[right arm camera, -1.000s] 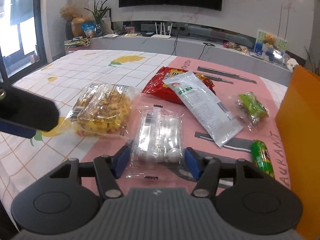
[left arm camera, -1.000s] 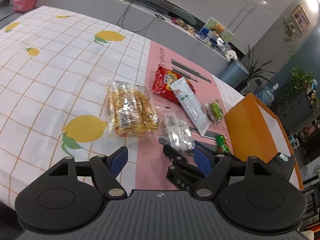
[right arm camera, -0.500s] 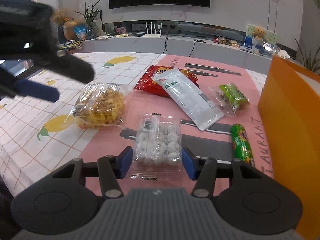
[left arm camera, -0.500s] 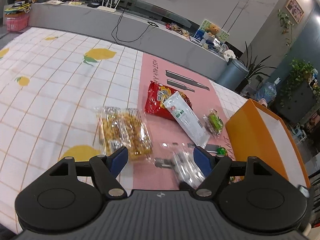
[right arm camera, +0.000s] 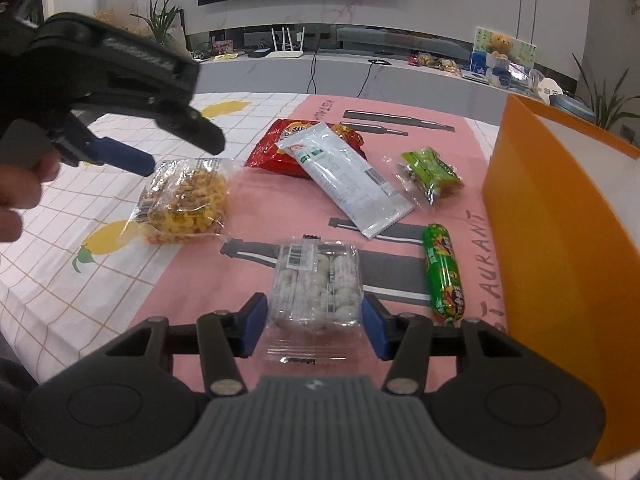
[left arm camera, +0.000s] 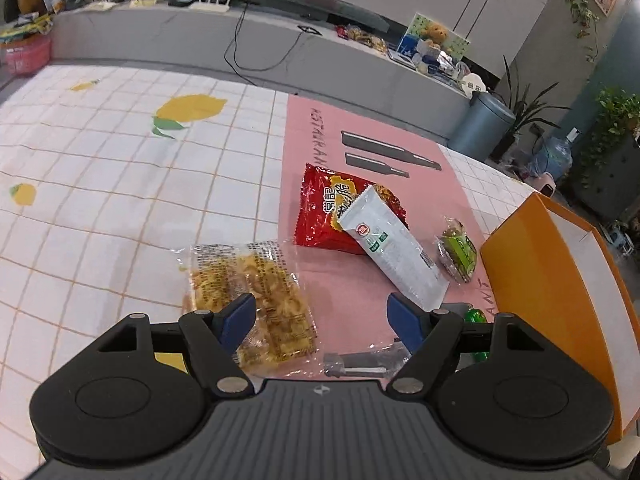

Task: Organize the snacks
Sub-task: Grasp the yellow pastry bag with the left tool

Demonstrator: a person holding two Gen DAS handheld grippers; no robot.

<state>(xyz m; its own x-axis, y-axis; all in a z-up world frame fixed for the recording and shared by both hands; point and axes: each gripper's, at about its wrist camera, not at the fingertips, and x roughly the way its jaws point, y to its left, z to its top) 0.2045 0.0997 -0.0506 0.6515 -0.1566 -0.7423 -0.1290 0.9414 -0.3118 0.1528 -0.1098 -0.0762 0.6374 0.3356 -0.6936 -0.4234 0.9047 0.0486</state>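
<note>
My right gripper (right arm camera: pixel 314 326) is open, its jaws on either side of a clear pack of white round snacks (right arm camera: pixel 316 284) lying on the pink mat, not squeezing it. My left gripper (left arm camera: pixel 322 318) is open and empty, held above the table over the yellow cracker bag (left arm camera: pixel 250 304); it shows from the side in the right wrist view (right arm camera: pixel 120 156). Also on the mat lie a red chip bag (left arm camera: pixel 332 208), a long white packet (right arm camera: pixel 344 178), a green snack pouch (right arm camera: pixel 430 174) and a green sausage stick (right arm camera: pixel 444 276).
An open orange box (right arm camera: pixel 560 240) stands at the right edge of the mat, also in the left wrist view (left arm camera: pixel 560 280). The lemon-print tablecloth (left arm camera: pixel 100 184) stretches to the left. A grey counter with clutter runs behind the table.
My left gripper has risen and pulled back, so the snacks sit farther off in its view. My right gripper has drawn back slightly, with the clear pack still between its open jaws.
</note>
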